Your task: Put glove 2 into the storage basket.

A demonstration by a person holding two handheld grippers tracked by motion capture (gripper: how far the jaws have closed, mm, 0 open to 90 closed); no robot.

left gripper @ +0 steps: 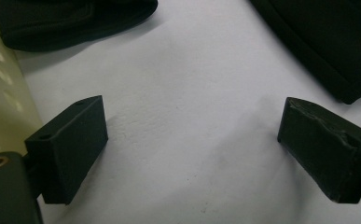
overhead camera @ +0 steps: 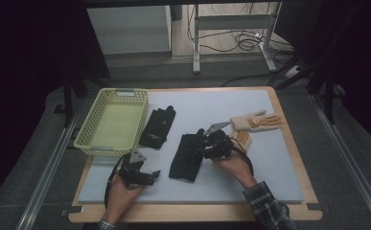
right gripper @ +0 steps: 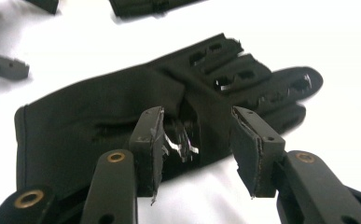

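Jaws of the right gripper (right gripper: 197, 149) stand apart, straddling the middle of a black glove (right gripper: 122, 116) that lies flat on the grey mat (overhead camera: 250, 177); whether the pads press the cloth cannot be told. In the high view this right gripper (overhead camera: 207, 143) sits over the upper end of the same black glove (overhead camera: 185, 158), near the mat's centre, with the person's right hand (overhead camera: 233, 163) behind it and a checked sleeve (overhead camera: 267, 208) toward the mat's near right corner.

The left gripper (left gripper: 192, 140) also has its jaws wide apart, with bare mat between them. From above, the left gripper (overhead camera: 137, 175) rests by the mat's near left corner, held by the left hand (overhead camera: 121, 191).

A second black glove (overhead camera: 158, 127) lies beside the yellow basket (overhead camera: 89, 143), which sits at the mat's left edge. A tan glove (overhead camera: 257, 120) lies toward the right edge, and another tan piece (overhead camera: 243, 139) is just behind the right gripper.
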